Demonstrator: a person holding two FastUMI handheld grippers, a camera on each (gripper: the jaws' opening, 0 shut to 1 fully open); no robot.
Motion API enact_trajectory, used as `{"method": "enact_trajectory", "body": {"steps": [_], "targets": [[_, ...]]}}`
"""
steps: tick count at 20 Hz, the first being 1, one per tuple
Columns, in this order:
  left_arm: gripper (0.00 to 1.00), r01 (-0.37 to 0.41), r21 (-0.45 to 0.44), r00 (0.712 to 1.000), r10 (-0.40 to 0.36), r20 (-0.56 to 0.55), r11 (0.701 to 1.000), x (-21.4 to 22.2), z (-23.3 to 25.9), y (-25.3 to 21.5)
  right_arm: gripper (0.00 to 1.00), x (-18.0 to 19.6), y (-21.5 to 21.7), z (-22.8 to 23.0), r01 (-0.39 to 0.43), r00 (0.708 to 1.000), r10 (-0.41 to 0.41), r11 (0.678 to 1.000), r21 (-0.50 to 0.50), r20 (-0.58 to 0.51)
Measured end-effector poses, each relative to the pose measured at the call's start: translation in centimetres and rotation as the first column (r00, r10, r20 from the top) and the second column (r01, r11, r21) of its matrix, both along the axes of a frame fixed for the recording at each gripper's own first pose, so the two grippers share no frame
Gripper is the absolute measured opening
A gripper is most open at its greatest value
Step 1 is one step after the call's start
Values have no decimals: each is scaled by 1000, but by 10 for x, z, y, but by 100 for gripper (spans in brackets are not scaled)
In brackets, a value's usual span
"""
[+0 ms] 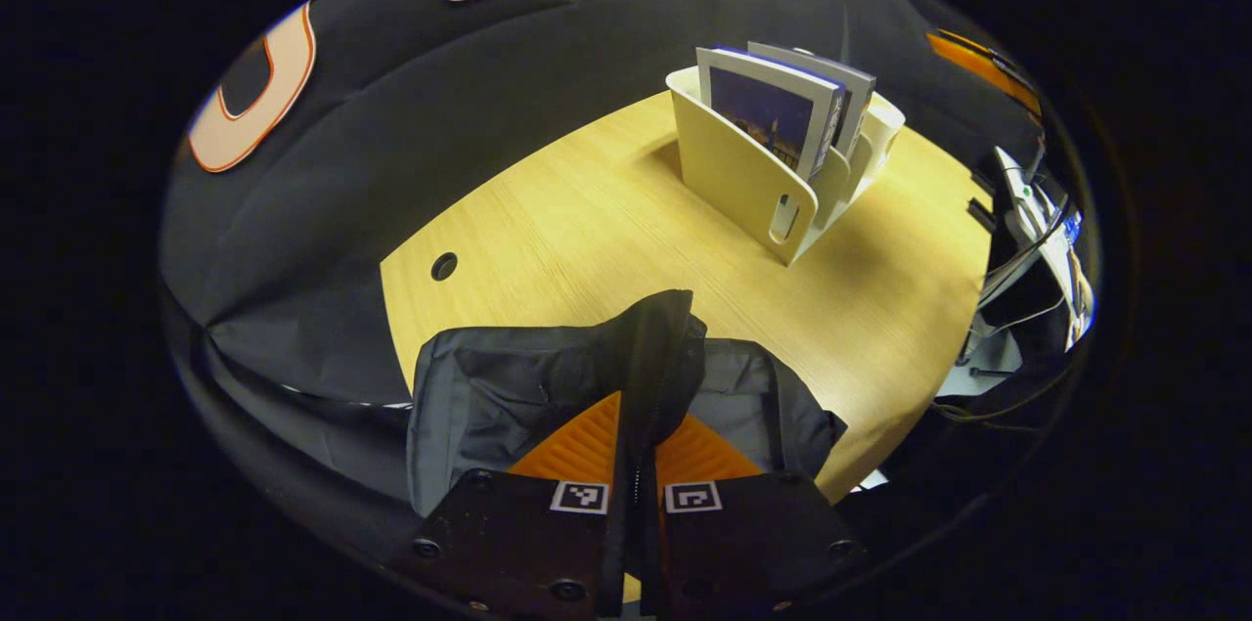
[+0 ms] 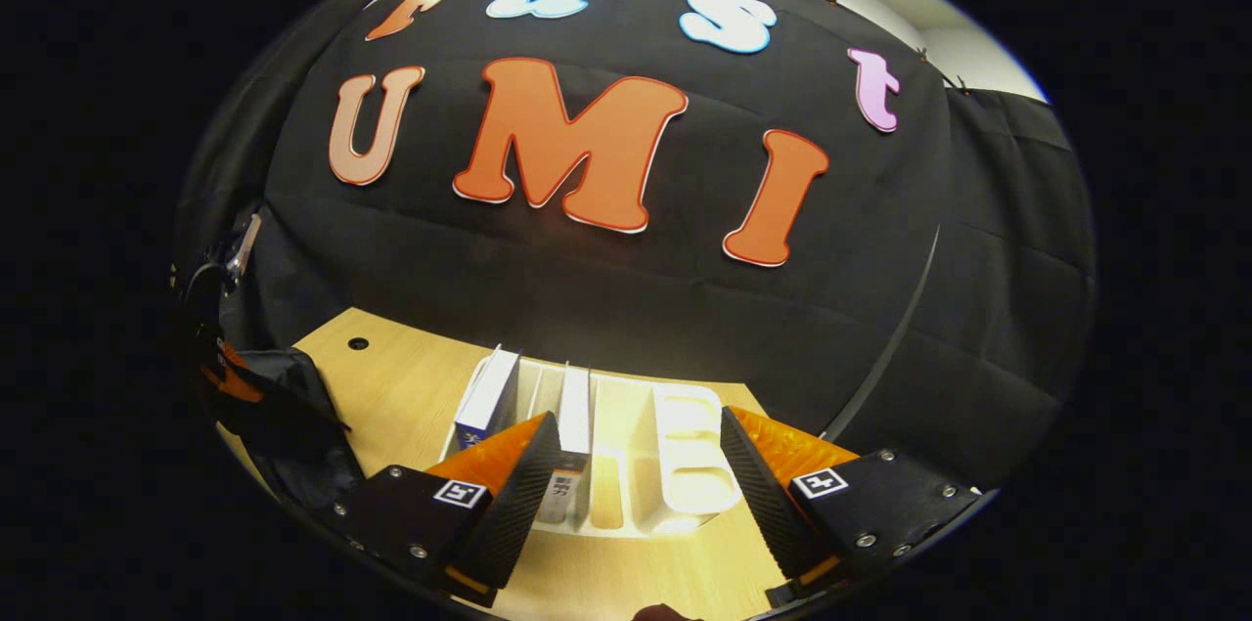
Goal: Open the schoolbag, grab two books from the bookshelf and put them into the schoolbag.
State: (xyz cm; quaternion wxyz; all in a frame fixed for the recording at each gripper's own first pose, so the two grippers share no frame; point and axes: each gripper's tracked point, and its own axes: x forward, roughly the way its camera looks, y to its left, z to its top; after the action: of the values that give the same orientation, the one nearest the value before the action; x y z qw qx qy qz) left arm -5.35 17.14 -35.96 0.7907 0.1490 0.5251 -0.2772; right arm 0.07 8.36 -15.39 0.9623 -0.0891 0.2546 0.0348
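My left gripper (image 1: 638, 465) is clamped on the flap of the bag (image 1: 518, 386) at the near edge of the table (image 1: 587, 210), holding it open, so step one looks done. My right gripper (image 2: 641, 465) hangs wide apart just before the shelf (image 2: 685, 465) at the far edge, where both books (image 2: 487, 396) stand untouched; both are left to fetch and pack.

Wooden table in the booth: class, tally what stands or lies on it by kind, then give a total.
Books with blue covers, upright in the rack: 2
Cream plastic book rack: 1
Black fabric schoolbag, pinched by the left gripper: 1
Total: 4
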Motion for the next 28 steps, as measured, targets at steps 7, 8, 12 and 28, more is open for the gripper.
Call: {"method": "enact_trajectory", "body": {"steps": [7, 8, 12, 28], "targets": [[7, 53, -127, 996, -61, -62, 991, 20, 33, 14, 98, -5, 62, -6, -31, 964, 51, 996, 81, -261], [7, 60, -139, 995, -70, -70, 988, 19, 37, 13, 98, -4, 69, -8, -43, 951, 70, 995, 93, -303], [7, 71, -134, 993, -83, -80, 988, 22, 48, 18, 99, 8, 85, -19, -64, 892, 114, 990, 127, -438], [7, -67, -97, 989, 53, -137, 993, 31, 35, 13, 91, 85, 121, -130, 1, 580, 123, 988, 152, -806]]}}
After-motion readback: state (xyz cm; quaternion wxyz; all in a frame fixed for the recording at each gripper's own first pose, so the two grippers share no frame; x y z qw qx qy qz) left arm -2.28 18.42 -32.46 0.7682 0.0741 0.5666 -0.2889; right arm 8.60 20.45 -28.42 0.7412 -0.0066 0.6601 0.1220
